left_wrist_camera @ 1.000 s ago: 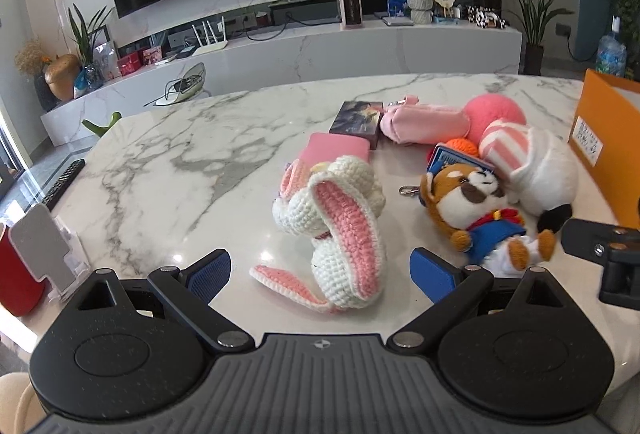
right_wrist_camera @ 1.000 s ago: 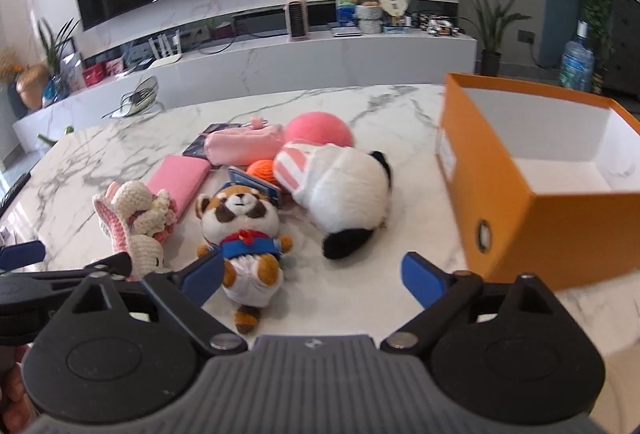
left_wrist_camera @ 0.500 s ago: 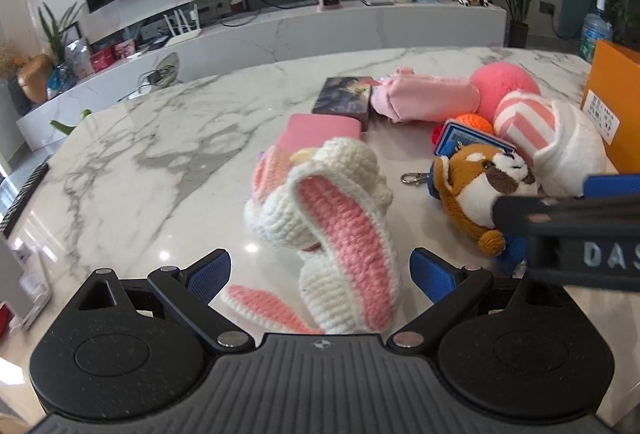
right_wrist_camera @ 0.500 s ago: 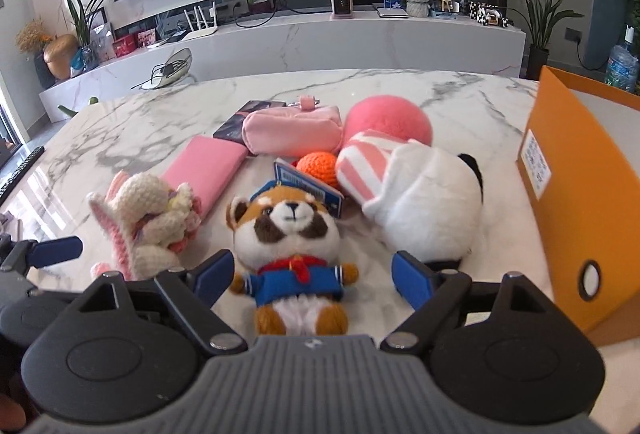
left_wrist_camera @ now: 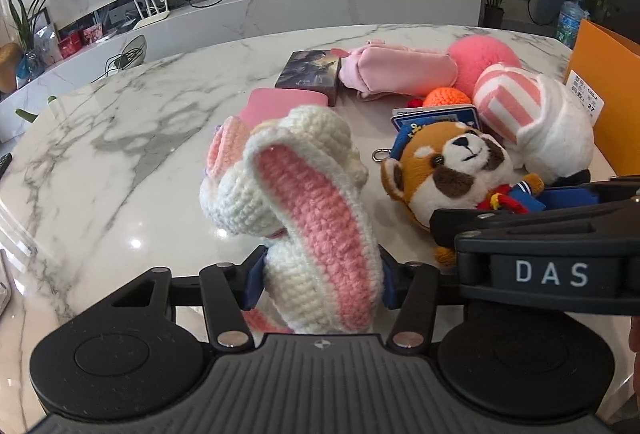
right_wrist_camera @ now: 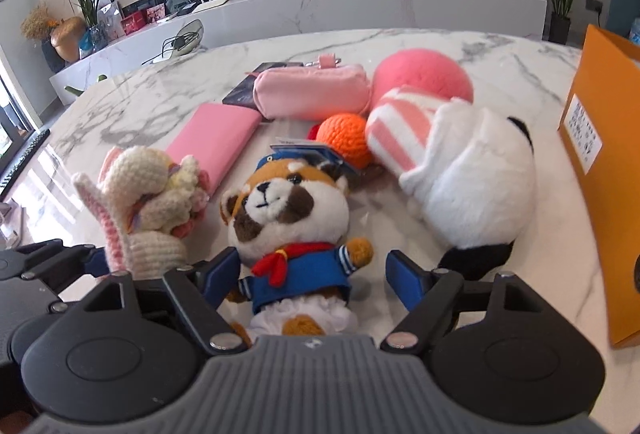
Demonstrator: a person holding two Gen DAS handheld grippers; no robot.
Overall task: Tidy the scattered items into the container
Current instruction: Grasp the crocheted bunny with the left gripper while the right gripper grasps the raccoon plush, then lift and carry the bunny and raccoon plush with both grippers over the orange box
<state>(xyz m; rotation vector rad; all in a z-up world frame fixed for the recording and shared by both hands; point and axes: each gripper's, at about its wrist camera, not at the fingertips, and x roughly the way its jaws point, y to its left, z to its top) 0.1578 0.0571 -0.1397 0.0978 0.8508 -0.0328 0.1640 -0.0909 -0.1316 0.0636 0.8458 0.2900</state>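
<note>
A cream and pink crochet bunny lies on the marble table. My left gripper is closing, its blue pads pressed on both sides of the bunny's lower part. To the right lies a red panda plush in a blue sailor top. My right gripper is closing around its body; the left pad touches an arm, the right pad stands just clear. The orange box stands open at the far right.
Behind the plush lie a white and pink striped plush, an orange knitted ball, a pink ball, a pink pouch, a pink flat case and a dark card box. The two grippers sit close side by side.
Both grippers dropped forward onto their toys. The left jaws went from wide to gripping the bunny. The right jaws narrowed around the red panda plush.
</note>
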